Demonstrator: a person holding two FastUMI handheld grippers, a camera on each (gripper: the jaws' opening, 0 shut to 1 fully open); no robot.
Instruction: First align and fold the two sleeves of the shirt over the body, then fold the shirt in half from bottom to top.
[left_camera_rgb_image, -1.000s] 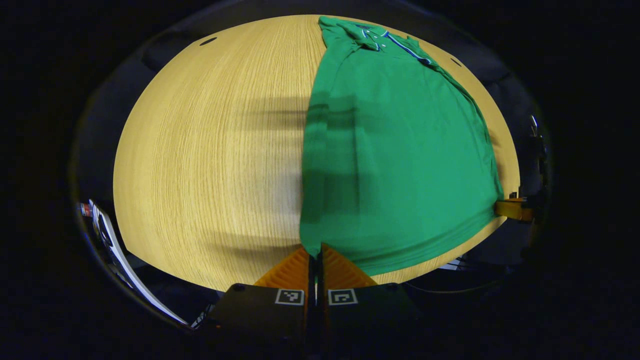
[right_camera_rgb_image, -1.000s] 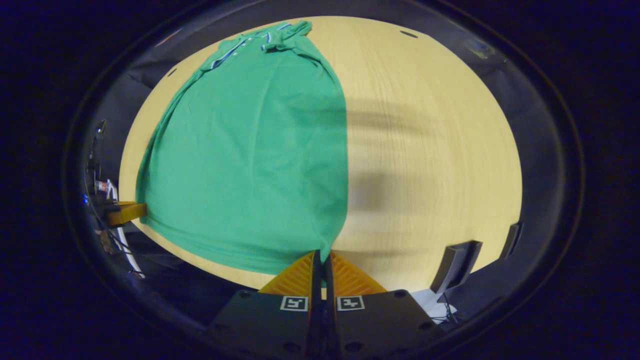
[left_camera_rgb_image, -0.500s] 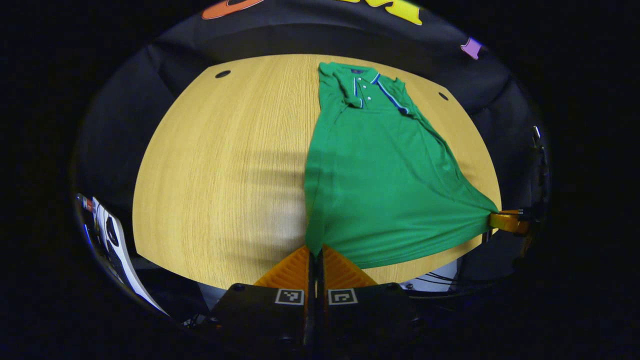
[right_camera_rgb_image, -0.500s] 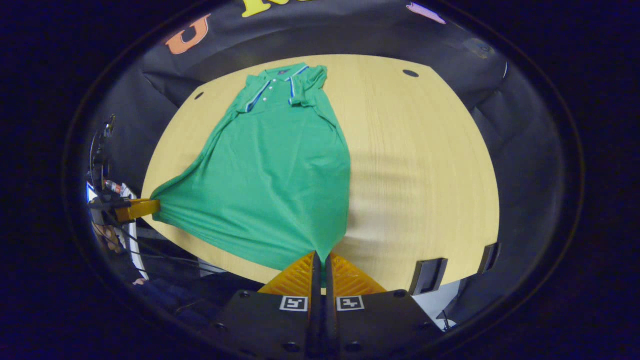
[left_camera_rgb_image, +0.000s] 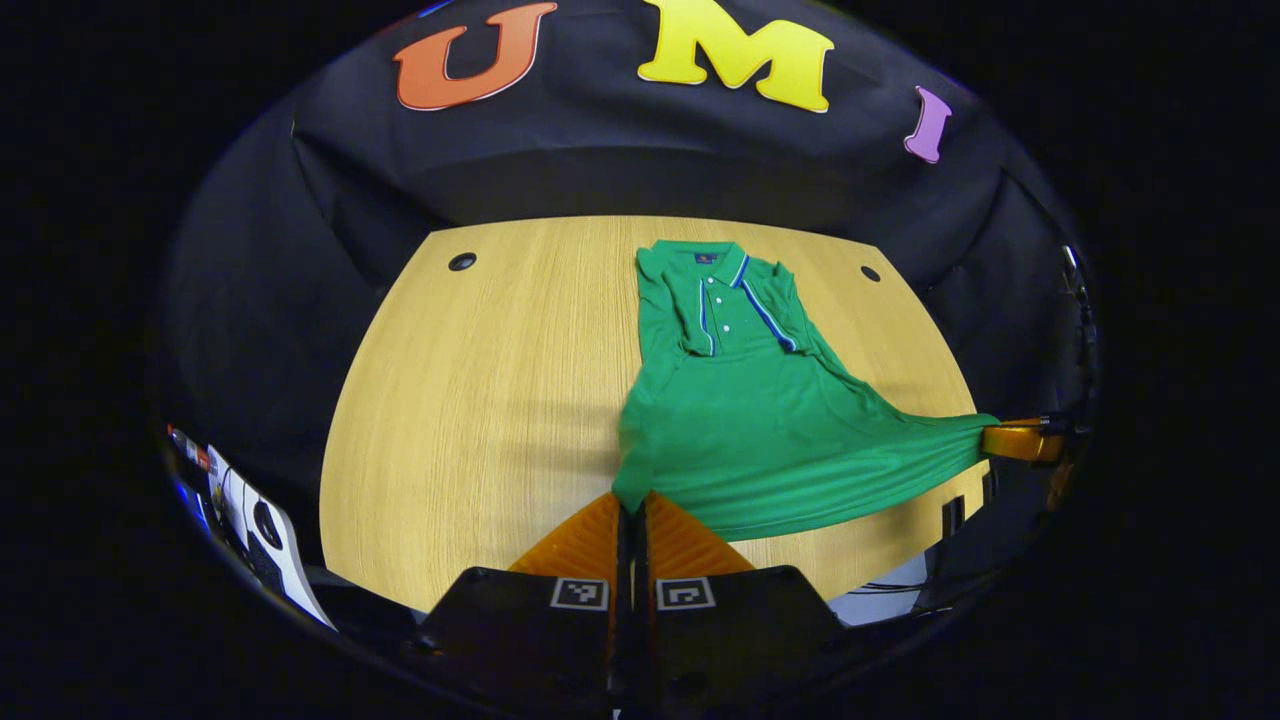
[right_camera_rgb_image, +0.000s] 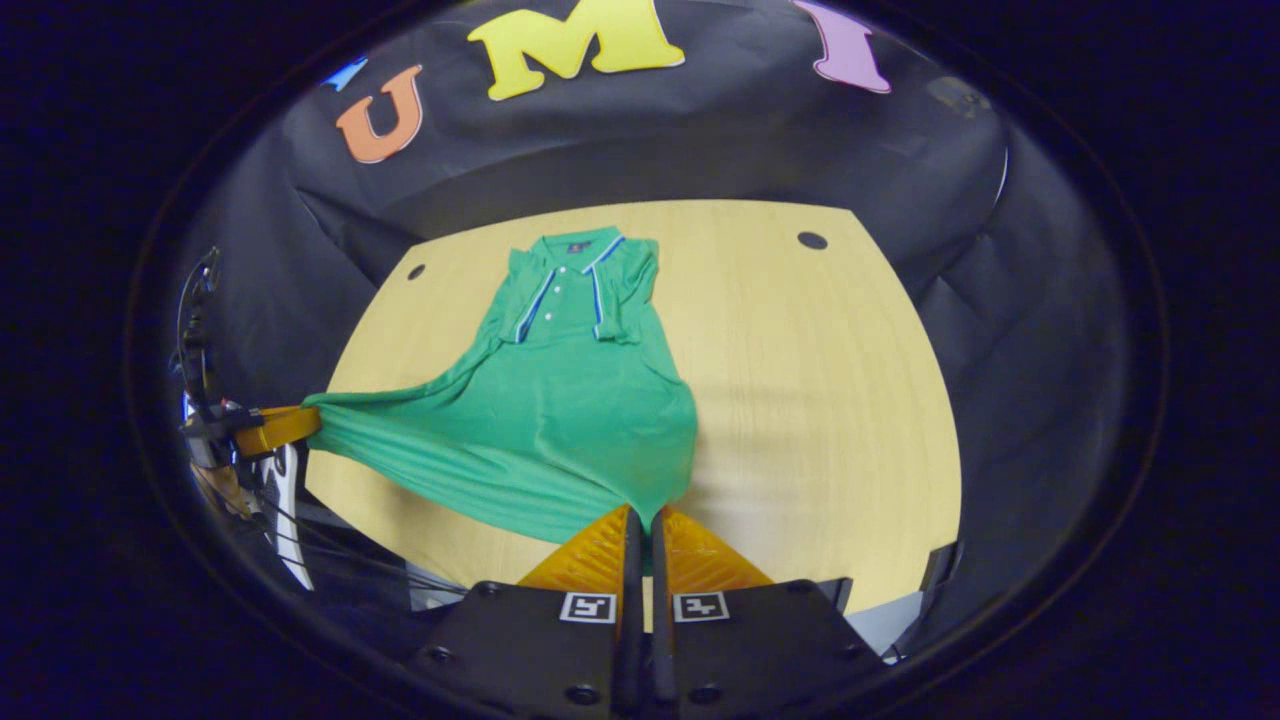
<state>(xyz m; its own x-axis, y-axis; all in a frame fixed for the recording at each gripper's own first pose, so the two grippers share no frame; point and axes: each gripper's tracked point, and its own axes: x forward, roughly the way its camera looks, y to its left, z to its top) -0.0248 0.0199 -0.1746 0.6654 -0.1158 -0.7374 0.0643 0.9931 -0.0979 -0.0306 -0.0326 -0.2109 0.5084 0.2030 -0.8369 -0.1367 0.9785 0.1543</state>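
A green polo shirt (left_camera_rgb_image: 760, 420) (right_camera_rgb_image: 560, 410) with its sleeves folded in lies on the wooden table (left_camera_rgb_image: 480, 400) (right_camera_rgb_image: 820, 380), collar at the far end. Its bottom hem is lifted off the table and stretched between the two grippers. My left gripper (left_camera_rgb_image: 630, 505) is shut on the hem's left corner. My right gripper (right_camera_rgb_image: 643, 512) is shut on the right corner. In the left gripper view the right gripper (left_camera_rgb_image: 1015, 440) shows at the far right, pinching the hem. The left gripper (right_camera_rgb_image: 275, 425) appears at the left of the right gripper view.
The table has two small round holes (left_camera_rgb_image: 462, 262) (left_camera_rgb_image: 872, 273) near its far corners. Black cloth hangs behind the table. A white object (left_camera_rgb_image: 255, 525) stands off the table's near left.
Both grippers have risen with the hem, lifting the shirt's lower part off the table. The hem now hangs stretched between them and the cloth has gathered toward the collar.
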